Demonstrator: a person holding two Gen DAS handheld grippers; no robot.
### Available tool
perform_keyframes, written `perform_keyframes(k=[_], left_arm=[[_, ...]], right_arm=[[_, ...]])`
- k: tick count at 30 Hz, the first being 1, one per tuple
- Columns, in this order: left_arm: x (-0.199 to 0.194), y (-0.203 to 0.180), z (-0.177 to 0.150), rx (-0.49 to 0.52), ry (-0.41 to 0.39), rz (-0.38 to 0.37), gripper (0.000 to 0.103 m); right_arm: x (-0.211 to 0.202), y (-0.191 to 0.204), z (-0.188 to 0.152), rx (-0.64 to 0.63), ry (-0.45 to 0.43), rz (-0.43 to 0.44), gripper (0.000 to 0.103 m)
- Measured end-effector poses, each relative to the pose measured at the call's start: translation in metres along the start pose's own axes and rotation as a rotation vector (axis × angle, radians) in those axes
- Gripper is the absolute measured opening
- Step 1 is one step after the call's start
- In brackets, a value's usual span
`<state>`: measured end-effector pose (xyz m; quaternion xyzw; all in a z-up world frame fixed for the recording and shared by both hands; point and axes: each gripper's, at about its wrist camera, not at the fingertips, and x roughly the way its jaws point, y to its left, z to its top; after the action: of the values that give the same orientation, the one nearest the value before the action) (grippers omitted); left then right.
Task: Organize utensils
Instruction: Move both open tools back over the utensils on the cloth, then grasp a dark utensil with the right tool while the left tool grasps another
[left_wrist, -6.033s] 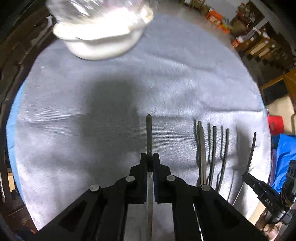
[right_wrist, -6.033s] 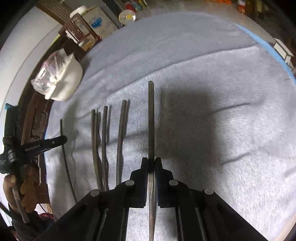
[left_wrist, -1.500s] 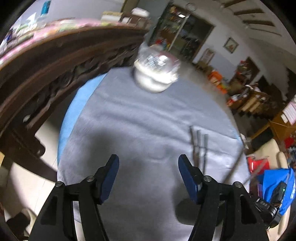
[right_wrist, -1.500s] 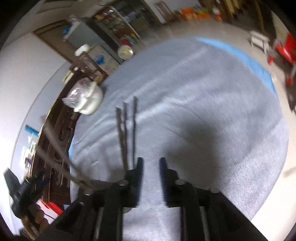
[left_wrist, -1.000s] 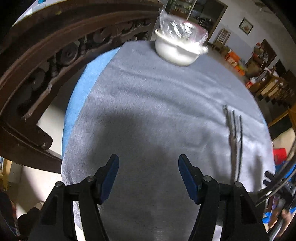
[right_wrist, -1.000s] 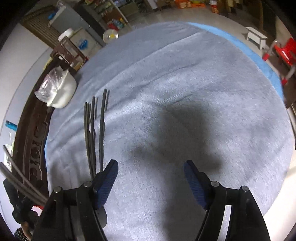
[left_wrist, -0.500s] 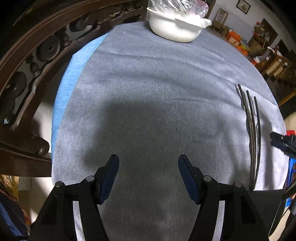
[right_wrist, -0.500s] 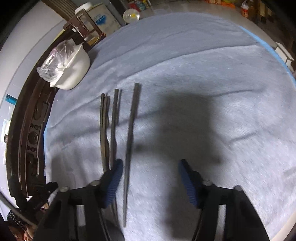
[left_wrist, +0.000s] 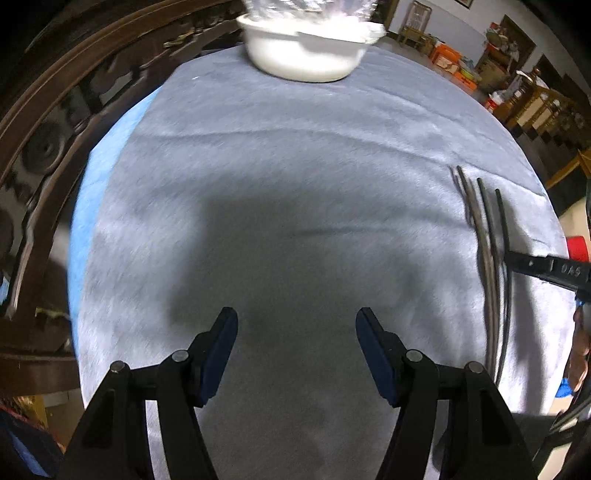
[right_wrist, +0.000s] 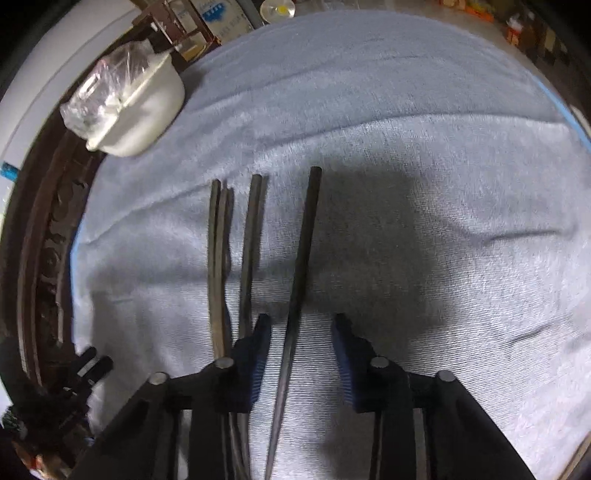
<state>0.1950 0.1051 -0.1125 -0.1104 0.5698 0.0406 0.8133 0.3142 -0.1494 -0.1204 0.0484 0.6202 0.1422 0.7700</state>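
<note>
Several dark chopsticks lie side by side on the grey cloth (right_wrist: 443, 184). In the right wrist view a close pair (right_wrist: 218, 258) is on the left, a single one (right_wrist: 251, 243) beside it, and another single chopstick (right_wrist: 301, 273) runs between my fingers. My right gripper (right_wrist: 301, 328) is open around that chopstick without touching it. In the left wrist view the chopsticks (left_wrist: 487, 258) lie at the far right, with my right gripper's finger (left_wrist: 546, 267) over them. My left gripper (left_wrist: 297, 323) is open and empty above bare cloth (left_wrist: 295, 184).
A white bowl covered with plastic wrap (left_wrist: 310, 48) stands at the far edge of the round table; it also shows in the right wrist view (right_wrist: 136, 107). A carved dark wooden frame (left_wrist: 55, 110) runs along the table's left side. Blue underlay (left_wrist: 88, 184) shows at the cloth's edge.
Both grippers let go of the chopsticks they held six seconds ago and opened. In the last half second the right gripper moved left and lower, so a lying chopstick is now between its fingers.
</note>
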Motion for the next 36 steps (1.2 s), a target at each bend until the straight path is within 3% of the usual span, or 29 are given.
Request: perform_keyframes(k=[6,11,15,24,36], left_arm=[[0.01,-0.034,0.032,0.063,0.031,-0.07,0.067],[0.029,-0.077,0.053,0.127,0.101,-0.172,0.067],[0.046,-0.099,0.061,0.141,0.157,-0.209,0.067],[0.058,-0.132,0.07,0.159,0.21,-0.116,0.067],[0.073,-0.171,0.072,0.182,0.243,-0.054,0.071]], right_arm=[[-0.005,-0.021,-0.003,0.021,-0.013,0.0,0.016],[-0.007,-0.035,-0.004,0.04,-0.022,0.044,0.015],[-0.009,-0.039,-0.008,0.039,-0.026,0.06,0.015],[-0.011,-0.044,-0.01,0.044,-0.037,0.096,0.015],[-0.012,-0.049,-0.012,0.046,-0.04,0.115,0.015]])
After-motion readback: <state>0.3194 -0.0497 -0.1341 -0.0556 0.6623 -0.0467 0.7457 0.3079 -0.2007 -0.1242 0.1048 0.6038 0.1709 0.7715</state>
